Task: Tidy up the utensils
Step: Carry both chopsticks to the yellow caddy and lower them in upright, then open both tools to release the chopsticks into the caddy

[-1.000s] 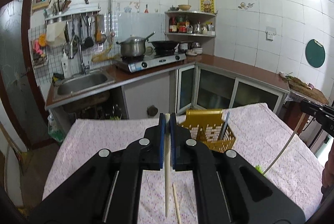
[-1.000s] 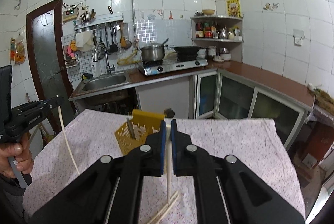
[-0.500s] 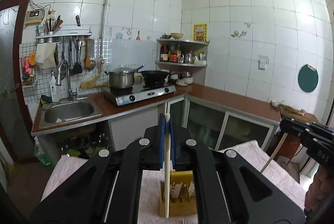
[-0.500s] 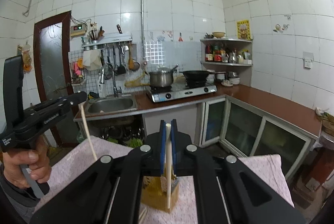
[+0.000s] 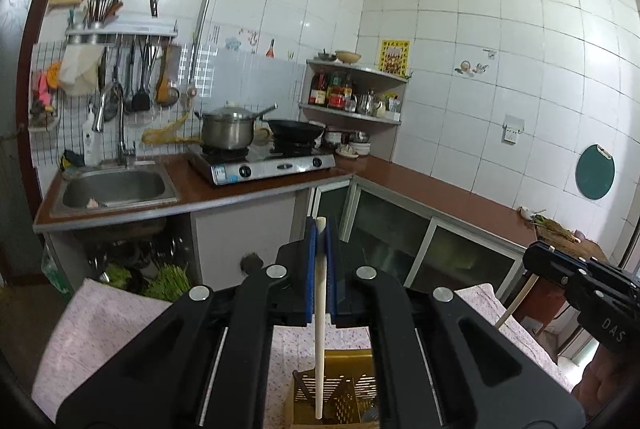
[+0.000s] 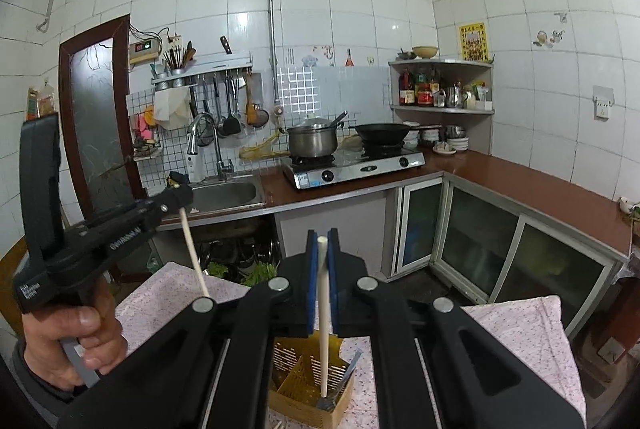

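Gripping one chopstick (image 5: 320, 325) each, both grippers above yellow basket (image 6: 296, 385)

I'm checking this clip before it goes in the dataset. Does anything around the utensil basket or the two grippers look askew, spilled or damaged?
Nothing stands out. The left gripper and right gripper each clamp one pale chopstick hanging tip-down above the yellow basket, which stands upright on the floral tablecloth with a metal utensil inside. No spill or damage shows.

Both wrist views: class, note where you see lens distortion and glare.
Left wrist view: tile lines bow outward, dark corners frame the picture, the left tool stays sharp on its chopstick. Right wrist view: same bowing, glare patches on the wall tiles.
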The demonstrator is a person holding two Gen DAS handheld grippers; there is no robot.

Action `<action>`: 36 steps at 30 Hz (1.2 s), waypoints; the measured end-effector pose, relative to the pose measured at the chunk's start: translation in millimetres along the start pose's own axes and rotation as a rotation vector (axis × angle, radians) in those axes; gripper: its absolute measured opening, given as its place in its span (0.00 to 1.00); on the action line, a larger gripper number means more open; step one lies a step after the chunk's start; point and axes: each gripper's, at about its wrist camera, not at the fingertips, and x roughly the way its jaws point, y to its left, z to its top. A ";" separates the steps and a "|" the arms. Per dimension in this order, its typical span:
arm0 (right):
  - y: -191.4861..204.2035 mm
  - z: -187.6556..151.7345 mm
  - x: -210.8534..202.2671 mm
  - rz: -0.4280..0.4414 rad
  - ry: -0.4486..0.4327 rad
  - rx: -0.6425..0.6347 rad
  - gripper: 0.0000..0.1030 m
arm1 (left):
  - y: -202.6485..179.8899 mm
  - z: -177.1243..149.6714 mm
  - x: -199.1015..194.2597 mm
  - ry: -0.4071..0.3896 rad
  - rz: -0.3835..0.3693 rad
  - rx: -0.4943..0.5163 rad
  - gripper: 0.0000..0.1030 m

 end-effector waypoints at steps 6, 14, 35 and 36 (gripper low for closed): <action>-9.0 -17.2 26.9 -0.006 0.034 0.031 0.05 | 7.9 -23.6 28.2 0.035 0.013 -0.019 0.03; -23.9 -55.9 65.3 -0.029 0.150 0.071 0.05 | 18.6 -57.3 60.2 0.134 0.029 -0.046 0.04; -48.2 -120.9 -2.8 -0.269 0.170 0.006 0.30 | 66.6 -116.5 -18.2 0.201 0.176 0.015 0.30; -53.1 -137.9 -10.7 -0.279 0.195 0.019 0.31 | 70.2 -128.2 -24.5 0.209 0.184 0.009 0.31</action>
